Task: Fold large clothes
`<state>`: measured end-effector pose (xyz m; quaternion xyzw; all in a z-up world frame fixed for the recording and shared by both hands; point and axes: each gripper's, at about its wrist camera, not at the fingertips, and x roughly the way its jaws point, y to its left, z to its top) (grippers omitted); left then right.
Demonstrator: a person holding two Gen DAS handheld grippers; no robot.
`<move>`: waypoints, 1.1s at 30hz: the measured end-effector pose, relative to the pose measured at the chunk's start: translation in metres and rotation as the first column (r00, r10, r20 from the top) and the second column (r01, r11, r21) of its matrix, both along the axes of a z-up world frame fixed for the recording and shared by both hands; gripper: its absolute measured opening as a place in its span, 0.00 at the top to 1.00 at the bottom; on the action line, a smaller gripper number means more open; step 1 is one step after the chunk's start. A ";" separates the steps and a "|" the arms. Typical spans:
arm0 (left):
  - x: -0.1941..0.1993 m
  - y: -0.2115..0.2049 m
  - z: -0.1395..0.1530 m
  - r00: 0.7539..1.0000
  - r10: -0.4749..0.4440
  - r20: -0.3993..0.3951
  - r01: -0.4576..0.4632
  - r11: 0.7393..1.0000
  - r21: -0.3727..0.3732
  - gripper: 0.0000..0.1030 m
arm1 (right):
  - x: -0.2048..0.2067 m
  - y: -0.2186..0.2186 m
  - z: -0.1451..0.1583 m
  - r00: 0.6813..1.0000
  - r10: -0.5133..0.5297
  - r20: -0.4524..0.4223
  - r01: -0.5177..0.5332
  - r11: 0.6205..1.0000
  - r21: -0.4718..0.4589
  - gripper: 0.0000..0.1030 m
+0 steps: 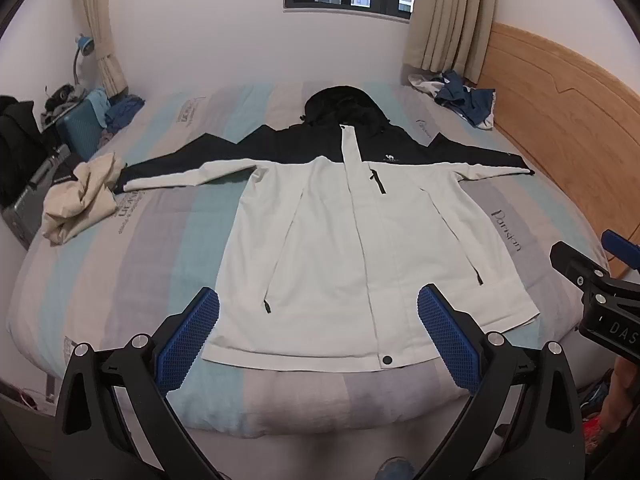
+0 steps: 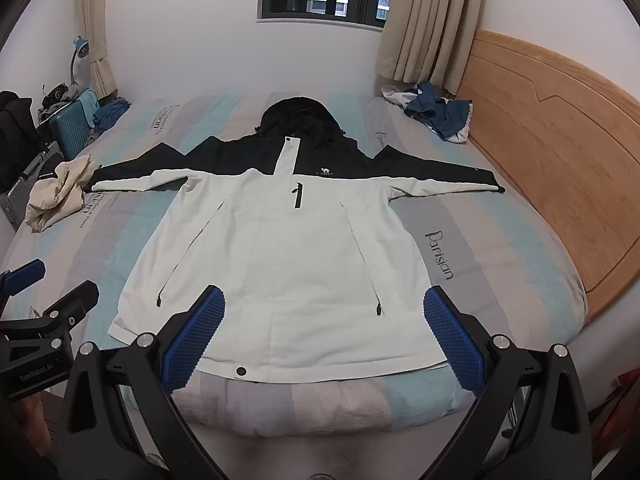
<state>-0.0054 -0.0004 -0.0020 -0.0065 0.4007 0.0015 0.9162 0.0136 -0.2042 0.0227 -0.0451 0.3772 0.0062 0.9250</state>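
The bed (image 1: 100, 280) carries everything, its striped cover smooth under the work. The jacket (image 1: 340, 240) lies flat on its back in the middle, zipped front up, hem along the near edge, hood (image 1: 344, 108) toward the far edge and both sleeves stretched straight out toward the side edges — likely spread this way so the fold lines are easy to reach and no cloth is trapped beneath.

A crumpled cream garment (image 1: 80, 200) sits at the left edge touching the sleeve cuff, and a blue and white heap (image 1: 460, 96) lies in the far right corner, apart from the jacket.

The left gripper (image 1: 318, 340) and right gripper (image 2: 324, 338) hang over the near edge above the hem, fingers spread wide and holding nothing — probably poised to take the hem or a sleeve; no fold looks begun.
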 end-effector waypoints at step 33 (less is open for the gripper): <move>-0.004 -0.004 0.006 1.000 -0.009 0.001 0.009 1.000 0.008 0.06 | -0.002 0.000 0.000 1.000 0.001 0.005 -0.001 1.000 -0.007 0.07</move>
